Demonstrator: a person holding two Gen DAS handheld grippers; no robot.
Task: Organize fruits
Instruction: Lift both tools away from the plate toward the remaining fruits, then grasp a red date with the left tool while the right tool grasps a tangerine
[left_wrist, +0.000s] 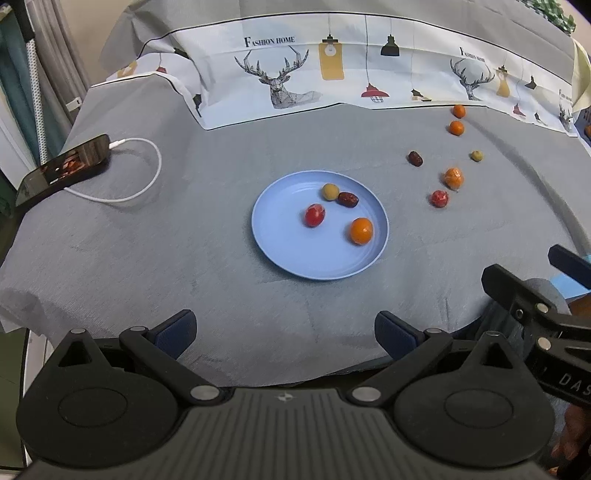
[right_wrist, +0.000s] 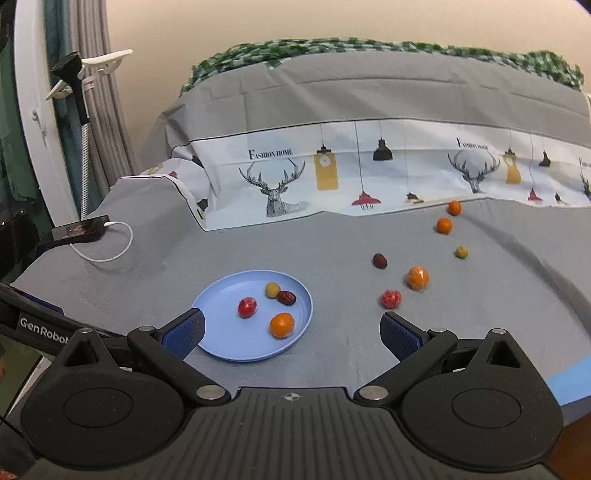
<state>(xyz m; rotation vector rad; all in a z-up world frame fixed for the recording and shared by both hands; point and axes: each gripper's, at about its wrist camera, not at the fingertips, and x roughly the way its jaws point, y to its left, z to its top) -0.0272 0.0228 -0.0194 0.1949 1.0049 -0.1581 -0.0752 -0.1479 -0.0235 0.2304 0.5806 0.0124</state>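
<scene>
I see both grippers held low over the near edge of the grey cloth-covered table (left_wrist: 129, 240), jaws spread wide and holding nothing: the left gripper (left_wrist: 284, 338) sits just short of the round light-blue plastic plate (left_wrist: 288, 258), and the right gripper (right_wrist: 291, 334) sits with its left blue pad over the plate's near-left rim.

On the plate I count four fruits: a glossy red round fruit (left_wrist: 314, 215) near its middle, a small yellow-green round fruit (left_wrist: 330, 192) toward the far side touching a dark brown wrinkled date (left_wrist: 348, 199), and an orange kumquat-like fruit (left_wrist: 361, 231) near the right rim.

Right of the plate, loose on the cloth, lie six more: a red speckled fruit (left_wrist: 439, 198) nearest the plate, a larger wrapped-looking orange fruit (left_wrist: 453, 177) just beyond it, a second dark date (left_wrist: 415, 158), a small yellow-green one (left_wrist: 477, 156), and two small orange fruits (left_wrist: 457, 127) farthest out.

Far left of the plate I see a black smartphone (left_wrist: 62, 170) with a white charging cable (left_wrist: 147, 173).
</scene>
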